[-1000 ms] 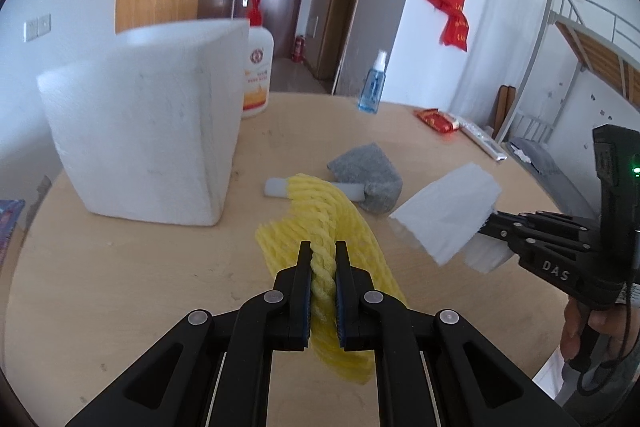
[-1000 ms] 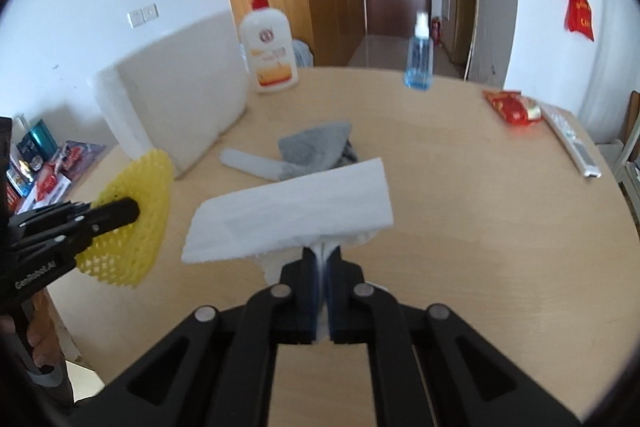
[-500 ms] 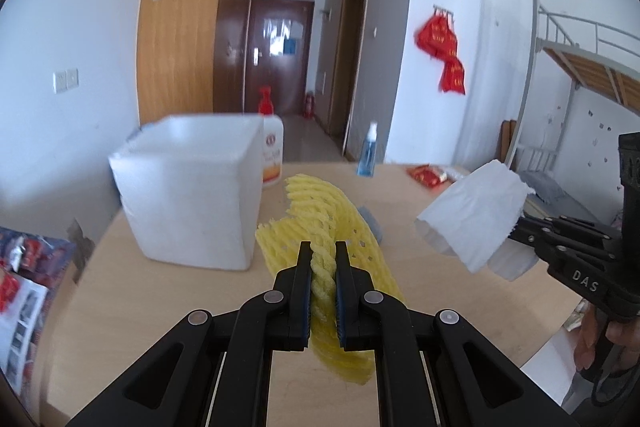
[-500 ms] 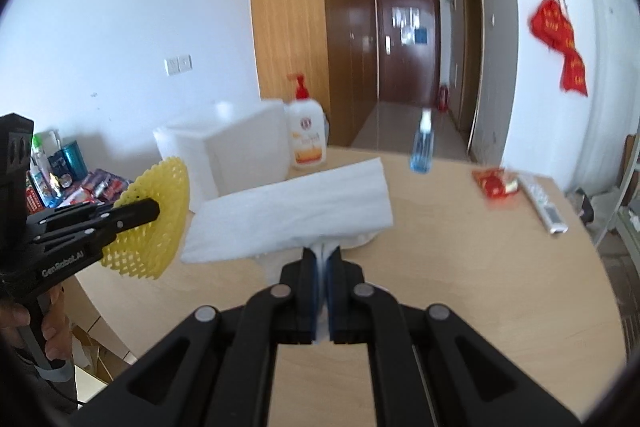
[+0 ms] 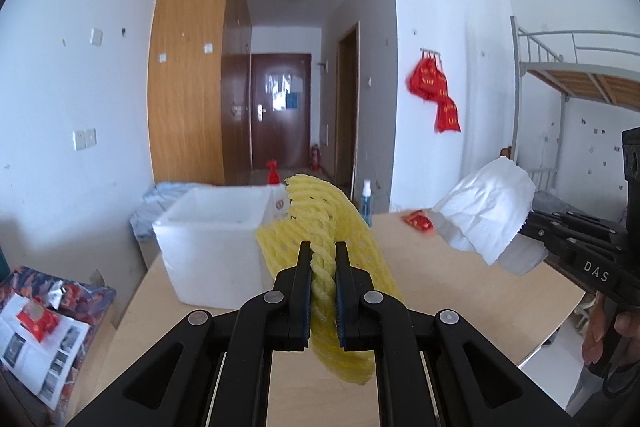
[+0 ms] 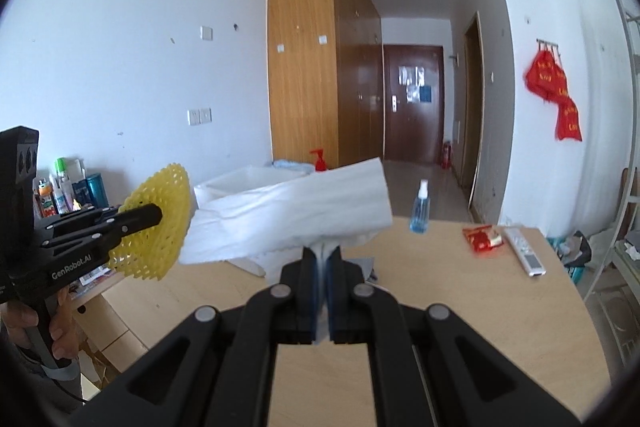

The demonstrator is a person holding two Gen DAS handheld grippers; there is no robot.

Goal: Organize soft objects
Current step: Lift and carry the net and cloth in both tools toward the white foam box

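With your left gripper (image 5: 323,259) clamped on the yellow foam net (image 5: 324,227) and your right gripper (image 6: 323,263) pinching the white tissue (image 6: 296,211), a thin grip may let either slip short of the foam box (image 5: 216,247).

Black left gripper (image 5: 323,259), silver screws, blue-padded fingers (image 5: 305,275) – "GenRobot.AI" mark
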